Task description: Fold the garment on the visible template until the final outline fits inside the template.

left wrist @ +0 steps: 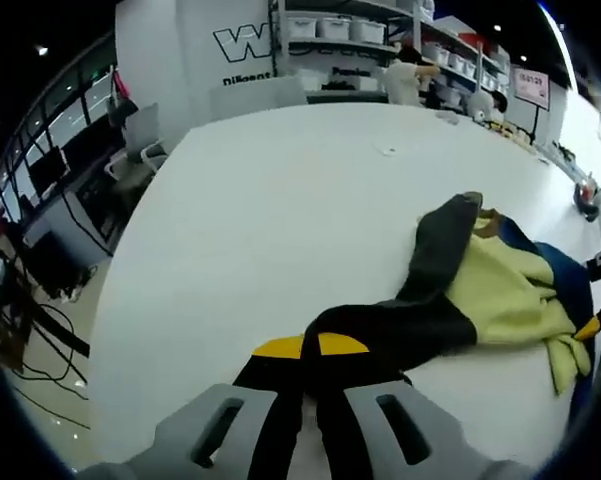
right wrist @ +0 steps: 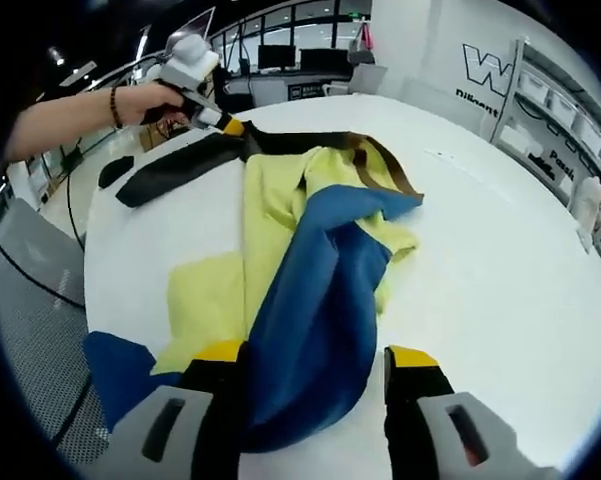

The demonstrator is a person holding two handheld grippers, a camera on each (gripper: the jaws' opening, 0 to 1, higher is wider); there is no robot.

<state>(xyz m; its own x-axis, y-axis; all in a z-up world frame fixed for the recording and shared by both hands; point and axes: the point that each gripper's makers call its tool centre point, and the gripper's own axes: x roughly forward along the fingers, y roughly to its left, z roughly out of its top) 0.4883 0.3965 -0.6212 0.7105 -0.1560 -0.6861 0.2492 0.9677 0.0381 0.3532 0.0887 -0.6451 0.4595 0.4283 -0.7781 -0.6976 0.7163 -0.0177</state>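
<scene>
The garment (right wrist: pixel 310 270) lies crumpled on the white table (left wrist: pixel 280 220). It has a pale yellow body (left wrist: pixel 500 290), a blue part and black sleeves (left wrist: pixel 435 255). My left gripper (left wrist: pixel 302 395) is shut on the end of a black sleeve near the table's edge. It also shows in the right gripper view as the left gripper (right wrist: pixel 225 125), held by a person's hand (right wrist: pixel 145 100). My right gripper (right wrist: pixel 315 365) stands open, its yellow-tipped jaws wide apart with the blue cloth (right wrist: pixel 320 330) lying between them. One of its yellow fingertips (left wrist: pixel 587 328) peeks in beside the garment.
Shelves with white bins (left wrist: pixel 340 28) and a person (left wrist: pixel 405 75) stand beyond the table's far end. Desks with monitors (left wrist: pixel 45 170) and floor cables (left wrist: pixel 40 340) lie off the table's left side. A grey chair (right wrist: pixel 30 260) sits close to the table edge.
</scene>
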